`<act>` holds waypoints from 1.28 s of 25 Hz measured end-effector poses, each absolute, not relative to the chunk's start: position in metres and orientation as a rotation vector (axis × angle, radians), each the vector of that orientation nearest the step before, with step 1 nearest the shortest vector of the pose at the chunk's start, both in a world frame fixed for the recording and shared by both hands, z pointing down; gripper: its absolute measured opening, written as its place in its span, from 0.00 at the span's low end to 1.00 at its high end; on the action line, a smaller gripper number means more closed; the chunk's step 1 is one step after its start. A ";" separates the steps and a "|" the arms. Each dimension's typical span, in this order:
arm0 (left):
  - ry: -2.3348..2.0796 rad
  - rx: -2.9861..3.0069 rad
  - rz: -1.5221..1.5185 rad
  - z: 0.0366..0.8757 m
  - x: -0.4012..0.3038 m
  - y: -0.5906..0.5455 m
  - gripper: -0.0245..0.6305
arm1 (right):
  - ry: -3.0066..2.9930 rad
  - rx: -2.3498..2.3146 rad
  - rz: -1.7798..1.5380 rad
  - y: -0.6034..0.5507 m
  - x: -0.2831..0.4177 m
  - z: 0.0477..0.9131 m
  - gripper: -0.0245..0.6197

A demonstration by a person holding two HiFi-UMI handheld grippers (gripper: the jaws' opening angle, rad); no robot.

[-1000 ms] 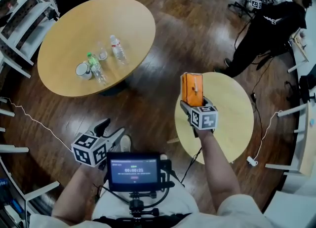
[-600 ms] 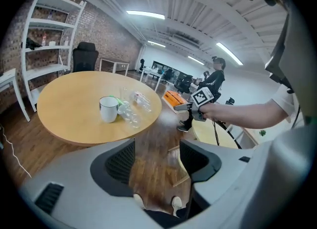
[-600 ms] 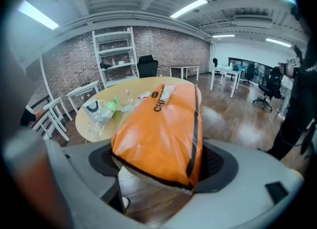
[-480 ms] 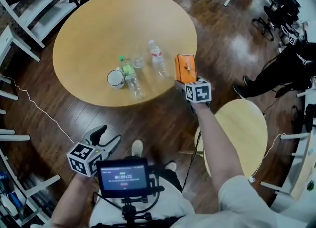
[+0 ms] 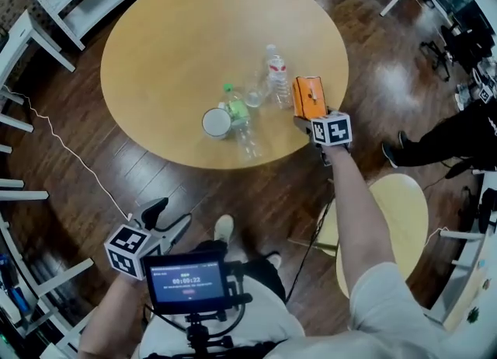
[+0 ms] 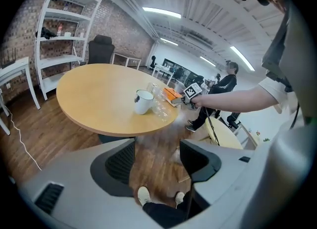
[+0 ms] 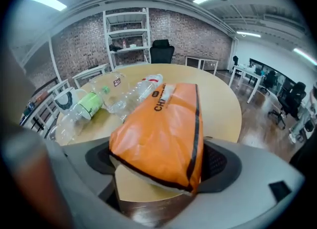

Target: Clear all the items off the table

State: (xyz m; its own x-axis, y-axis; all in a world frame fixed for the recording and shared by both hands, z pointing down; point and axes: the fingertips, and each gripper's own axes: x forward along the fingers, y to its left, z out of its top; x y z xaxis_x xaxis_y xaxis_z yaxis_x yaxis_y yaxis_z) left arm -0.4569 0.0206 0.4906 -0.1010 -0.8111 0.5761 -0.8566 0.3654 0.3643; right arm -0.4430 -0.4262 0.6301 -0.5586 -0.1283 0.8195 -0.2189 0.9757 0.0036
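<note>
An orange packet (image 5: 308,97) lies tilted between the jaws of my right gripper (image 5: 307,119) at the near right edge of the big round wooden table (image 5: 178,31). The jaws are opening, and the packet (image 7: 158,131) still spans both pads. On the table beyond it are a white mug (image 5: 216,123), a fallen bottle with a green label (image 5: 237,113), a clear bottle (image 5: 277,74) and a small glass (image 5: 256,93). My left gripper (image 5: 169,216) hangs low over the floor near my lap, open and empty. From it I see the mug (image 6: 144,101) and the packet (image 6: 172,94).
A small round table (image 5: 396,233) stands at my right, behind the right arm. White shelving (image 5: 70,0) lines the far left, and a cable (image 5: 70,155) trails over the dark wooden floor. A person in black (image 5: 466,132) is at the right edge.
My right gripper has carried the orange packet from above the small round table over to the big table's near edge. The left gripper has stayed low by my lap.
</note>
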 end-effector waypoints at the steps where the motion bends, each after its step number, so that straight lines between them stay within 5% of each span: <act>1: -1.902 1.456 0.082 0.490 -0.460 0.016 0.48 | -2.164 0.249 0.124 -0.425 -0.443 0.630 0.78; 15: -1.799 1.675 0.073 0.490 -0.450 -0.082 0.48 | -2.341 0.411 0.132 -0.383 -0.365 0.555 0.85; 24: -1.730 1.795 0.106 0.493 -0.364 -0.095 0.48 | -2.428 0.555 0.215 -0.259 -0.201 0.512 0.85; 32: -1.717 1.880 0.099 0.479 -0.209 -0.067 0.48 | -2.437 0.691 0.236 -0.177 0.011 0.489 0.85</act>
State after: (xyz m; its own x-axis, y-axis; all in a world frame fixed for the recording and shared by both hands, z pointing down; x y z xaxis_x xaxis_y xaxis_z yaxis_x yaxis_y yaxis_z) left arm -0.2087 -0.0669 0.4789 0.1672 -0.8876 0.4293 -0.9311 0.0011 0.3648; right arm 0.0107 -0.1775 0.4895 -0.6919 -0.4232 0.5849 -0.5275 0.8495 -0.0094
